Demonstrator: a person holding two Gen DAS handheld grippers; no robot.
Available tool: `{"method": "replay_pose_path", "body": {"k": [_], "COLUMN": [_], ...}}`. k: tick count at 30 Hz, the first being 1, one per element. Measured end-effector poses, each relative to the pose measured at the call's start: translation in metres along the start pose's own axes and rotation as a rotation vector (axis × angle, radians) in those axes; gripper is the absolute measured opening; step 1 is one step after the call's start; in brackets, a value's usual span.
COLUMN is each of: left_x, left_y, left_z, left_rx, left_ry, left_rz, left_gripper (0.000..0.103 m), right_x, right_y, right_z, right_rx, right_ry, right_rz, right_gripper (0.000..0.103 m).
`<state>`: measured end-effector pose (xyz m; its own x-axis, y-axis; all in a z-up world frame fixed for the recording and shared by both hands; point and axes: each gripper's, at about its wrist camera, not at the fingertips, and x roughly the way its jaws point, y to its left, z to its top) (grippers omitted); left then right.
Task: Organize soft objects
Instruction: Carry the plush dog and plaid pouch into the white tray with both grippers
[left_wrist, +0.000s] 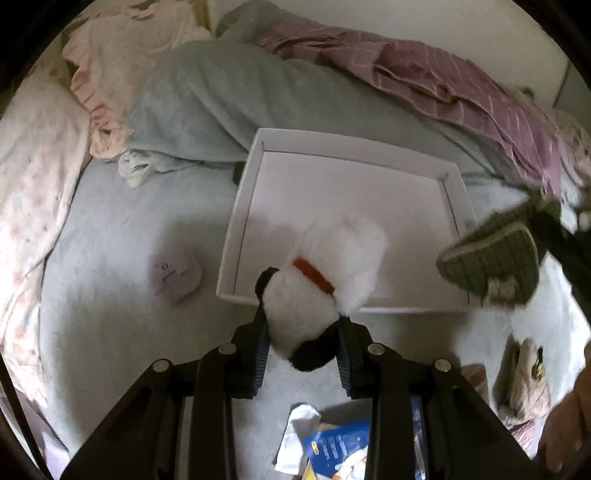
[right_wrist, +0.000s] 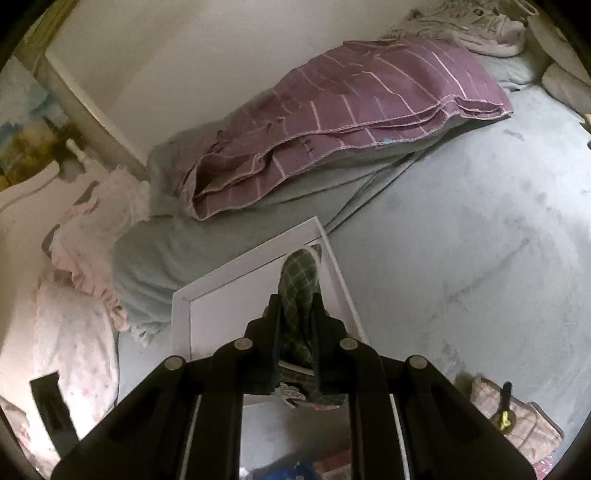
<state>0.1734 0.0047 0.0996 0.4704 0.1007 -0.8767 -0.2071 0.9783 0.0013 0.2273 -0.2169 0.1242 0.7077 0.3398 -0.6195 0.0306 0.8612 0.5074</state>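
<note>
Two soft things fill my claws. My left claw (left_wrist: 301, 334) pinches a fluffy white plush dog (left_wrist: 325, 280) with black ears and a red collar, hanging over the near rim of the shallow white cardboard tray (left_wrist: 354, 151) ahead. My right claw (right_wrist: 297, 314) clamps a green plaid fabric pouch (right_wrist: 299, 295), flat-sided with pale piping, above that tray's right edge.

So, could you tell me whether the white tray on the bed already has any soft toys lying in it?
No, the white tray shows a bare floor; the plush dog is clamped in the left gripper above it.
</note>
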Motion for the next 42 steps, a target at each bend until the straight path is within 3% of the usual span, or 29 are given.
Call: {"method": "replay_pose_path", "body": {"k": [5,8,13,16,18,23,25,28,30,32,35,37,42], "left_x": [-0.018,-0.021,-0.008,-0.010,-0.010,0.019,0.043,0.076,0.095,0.095,0.097,0.096,0.092], "left_y": [-0.011,-0.010,-0.002,0.005,0.009,0.011,0.009,0.012,0.013,0.009,0.000,-0.009,-0.017], "left_z": [-0.007,-0.008,-0.004,-0.001,0.004,0.023,0.027,0.029,0.030,0.032,0.032,0.031,0.028], "left_rx": [0.045,0.041,0.018,-0.004,-0.020,-0.046,-0.049,-0.087,-0.092,-0.077,-0.065,-0.037,-0.024], "left_ry": [-0.022,-0.035,-0.012,-0.047,-0.082,-0.132,-0.094,-0.036,-0.025,-0.060,-0.016,-0.012,0.001], "left_rz": [-0.043,-0.024,0.036,0.046,0.017,-0.135,-0.179,-0.184,-0.185,-0.200,-0.302,-0.318,-0.385], "left_gripper": [0.031,0.031,0.031,0.031,0.031,0.031,0.031,0.031,0.031,0.031,0.032,0.032,0.038], "right_x": [0.009,0.027,0.065,0.067,0.065,0.069,0.075,0.085,0.084,0.081,0.072,0.064,0.043], "right_y": [0.007,0.014,0.019,0.016,0.019,0.026,0.023,0.011,0.008,0.008,0.014,0.018,0.025], "right_z": [-0.003,-0.006,-0.019,-0.019,-0.020,-0.026,-0.026,-0.025,-0.024,-0.022,-0.021,-0.021,-0.019], "right_rx": [-0.081,-0.135,-0.186,-0.178,-0.194,-0.224,-0.206,-0.146,-0.124,-0.122,-0.142,-0.162,-0.191], "right_ry": [-0.046,-0.002,0.135,0.143,0.142,0.111,0.098,0.093,0.107,0.111,0.110,0.111,0.141], "right_rz": [-0.058,-0.050,-0.114,-0.105,-0.117,-0.179,-0.214,-0.268,-0.242,-0.246,-0.278,-0.295,-0.256], "right_gripper": [0.016,0.016,0.017,0.017,0.017,0.019,0.021,0.030,0.033,0.033,0.037,0.040,0.046]}}
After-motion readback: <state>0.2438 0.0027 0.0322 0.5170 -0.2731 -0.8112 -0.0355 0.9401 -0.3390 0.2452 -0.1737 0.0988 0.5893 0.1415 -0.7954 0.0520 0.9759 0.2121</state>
